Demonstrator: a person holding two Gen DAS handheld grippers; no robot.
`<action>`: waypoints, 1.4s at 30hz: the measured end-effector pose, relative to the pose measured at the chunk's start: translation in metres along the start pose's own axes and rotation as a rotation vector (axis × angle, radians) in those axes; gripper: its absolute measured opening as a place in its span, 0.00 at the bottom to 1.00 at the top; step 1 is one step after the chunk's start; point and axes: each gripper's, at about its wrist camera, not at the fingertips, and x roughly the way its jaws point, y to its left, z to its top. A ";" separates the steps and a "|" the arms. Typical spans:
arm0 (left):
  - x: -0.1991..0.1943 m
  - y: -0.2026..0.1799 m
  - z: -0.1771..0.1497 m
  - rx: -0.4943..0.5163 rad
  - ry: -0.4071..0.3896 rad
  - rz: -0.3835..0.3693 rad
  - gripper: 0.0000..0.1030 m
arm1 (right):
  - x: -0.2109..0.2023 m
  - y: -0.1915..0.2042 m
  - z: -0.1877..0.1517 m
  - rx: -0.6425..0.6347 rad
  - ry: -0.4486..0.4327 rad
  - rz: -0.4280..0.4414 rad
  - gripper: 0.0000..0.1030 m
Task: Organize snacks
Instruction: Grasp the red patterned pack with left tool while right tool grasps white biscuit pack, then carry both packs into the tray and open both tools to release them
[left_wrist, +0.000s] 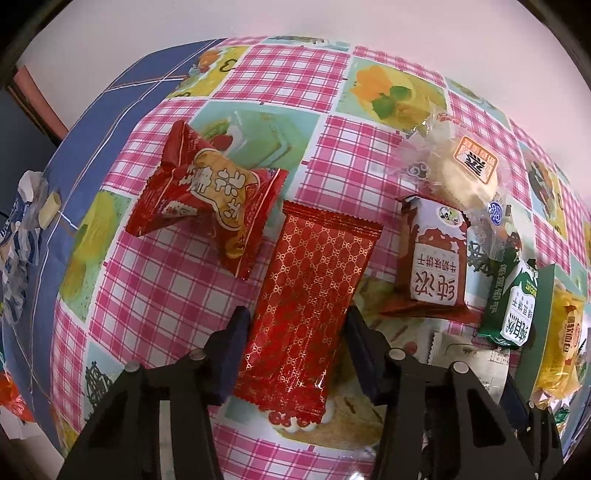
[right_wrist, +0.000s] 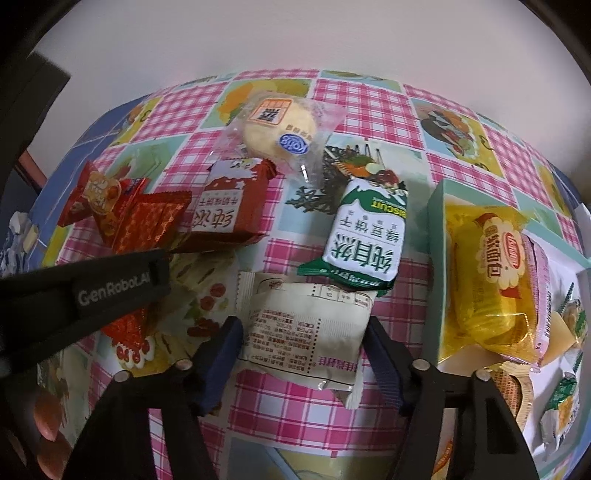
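- Two grippers work over a table covered by a pink checked cloth (left_wrist: 332, 155) with food pictures printed on it.
- The left gripper (left_wrist: 297, 347) has its jaws spread, one on each side of a long red packet with a gold lattice pattern (left_wrist: 314, 295); whether the pads touch the wrapper is hard to tell, and the packet lies flat on the cloth.
- The right gripper (right_wrist: 304, 354) likewise stands apart around a white packet with printed text (right_wrist: 306, 328), which lies flat; contact is not clear.
- A crumpled red wrapper with a yellow label (left_wrist: 214, 192) lies just left of the red packet, touching its far corner.
- A brown and white biscuit packet (left_wrist: 436, 258) sits to the right of the red packet, near it.
- A clear-wrapped round cake (right_wrist: 280, 122) lies beyond the brown packet, overlapping its far end.
- A green and white biscuit packet (right_wrist: 364, 236) rests just beyond the white packet, its near edge overlapping it.
- A pale green box (right_wrist: 436, 258) at the right holds a yellow bread packet (right_wrist: 491, 280) and other snacks.
- The left gripper's body, marked GenRobot.AI, crosses the right wrist view at the left.
- Crumpled blue and white wrappers (left_wrist: 16, 251) lie at the table's far left edge.
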 end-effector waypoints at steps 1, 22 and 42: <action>-0.001 0.000 0.000 -0.002 0.001 -0.003 0.52 | 0.000 -0.002 0.000 0.006 0.000 0.003 0.62; -0.039 0.021 -0.001 -0.031 -0.025 -0.051 0.51 | -0.032 -0.002 0.000 0.050 -0.026 0.073 0.57; -0.111 -0.027 -0.027 0.069 -0.157 -0.124 0.51 | -0.095 -0.072 -0.011 0.267 -0.109 0.079 0.57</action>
